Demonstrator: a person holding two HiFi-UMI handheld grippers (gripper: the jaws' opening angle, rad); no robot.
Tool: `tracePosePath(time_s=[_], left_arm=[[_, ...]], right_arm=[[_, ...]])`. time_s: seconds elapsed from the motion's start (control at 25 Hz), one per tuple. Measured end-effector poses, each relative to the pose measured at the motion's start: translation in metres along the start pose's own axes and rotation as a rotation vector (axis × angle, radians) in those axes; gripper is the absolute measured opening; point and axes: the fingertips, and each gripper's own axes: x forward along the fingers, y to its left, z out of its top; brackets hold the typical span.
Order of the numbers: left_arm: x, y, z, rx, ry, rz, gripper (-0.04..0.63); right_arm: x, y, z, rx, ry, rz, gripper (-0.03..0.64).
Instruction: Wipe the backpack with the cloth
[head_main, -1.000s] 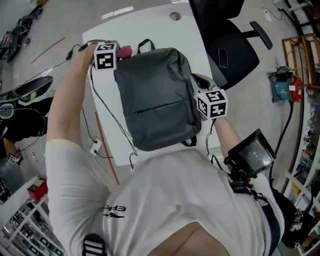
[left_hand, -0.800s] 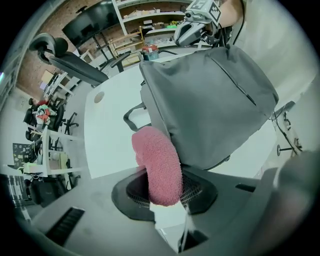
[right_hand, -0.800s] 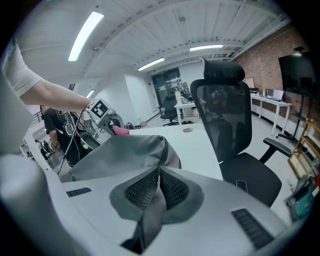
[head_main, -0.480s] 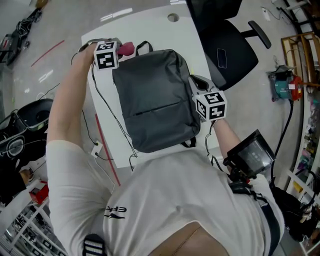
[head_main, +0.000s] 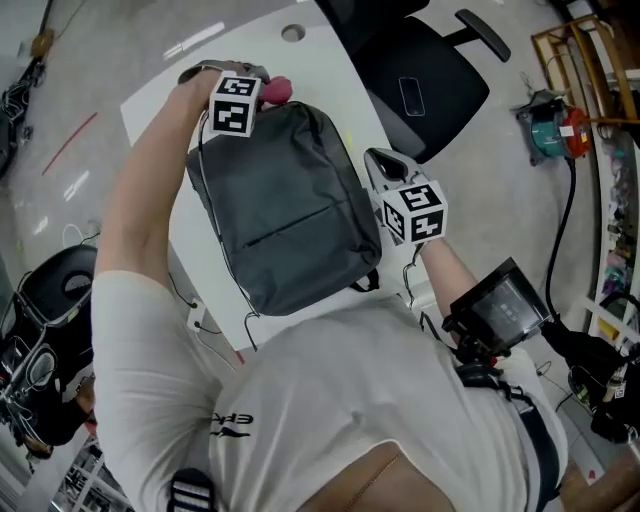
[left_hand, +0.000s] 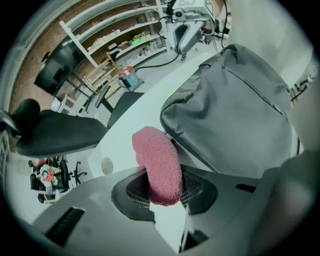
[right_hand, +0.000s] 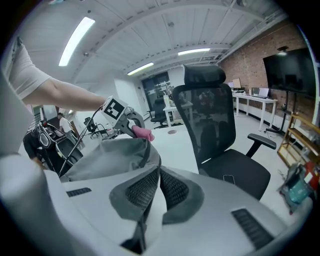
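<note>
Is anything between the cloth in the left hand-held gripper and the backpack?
Nothing visible. The pink cloth, clamped in the left hand-held gripper, sits just beside the top end of the grey backpack, with only white table between. The right hand-held gripper pinches the backpack's side, off that path.

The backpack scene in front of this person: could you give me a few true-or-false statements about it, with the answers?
1. The left tool holds a pink cloth. True.
2. The backpack is bright red. False: it is dark grey.
3. The backpack lies on a white table. True.
4. Someone sits in the black office chair. False: nobody sits in it; it stands beside the table.
</note>
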Motion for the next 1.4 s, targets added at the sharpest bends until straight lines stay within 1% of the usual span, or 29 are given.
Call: tracePosePath(time_s=[0.12, 0.2, 0.24, 0.44, 0.52, 0.68, 1.16, 1.28, 1.4], left_arm=[[0.011, 0.000, 0.011, 0.105, 0.019, -0.032, 0.095], [0.015, -0.003, 0.016, 0.141, 0.024, -0.047, 0.095], [0.016, -0.005, 0.016, 0.147, 0.025, -0.052, 0.095], [0.013, -0.019, 0.002, 0.118, 0.044, -0.072, 0.095], [0.010, -0.027, -0.009, 0.109, 0.060, -0.080, 0.095], [0.003, -0.046, -0.035, 0.068, 0.094, -0.099, 0.095], [-0.014, -0.129, -0.119, -0.035, 0.275, -0.232, 0.095], [-0.016, -0.143, -0.129, -0.068, 0.285, -0.246, 0.095], [-0.015, -0.151, -0.130, -0.090, 0.276, -0.242, 0.095]], right_arm=[[-0.005, -0.009, -0.007, 0.019, 0.000, -0.024, 0.014], [-0.007, -0.013, -0.010, 0.027, -0.001, -0.032, 0.014], [-0.007, -0.014, -0.011, 0.029, -0.002, -0.034, 0.014], [-0.006, -0.012, -0.004, 0.023, -0.010, -0.028, 0.014], [-0.004, -0.008, -0.001, 0.017, -0.011, -0.020, 0.014], [0.000, 0.000, 0.006, 0.008, -0.012, -0.002, 0.014], [0.005, 0.011, 0.009, -0.021, -0.009, 0.036, 0.014], [0.007, 0.013, 0.011, -0.029, -0.009, 0.044, 0.014], [0.008, 0.015, 0.011, -0.035, -0.004, 0.048, 0.014]])
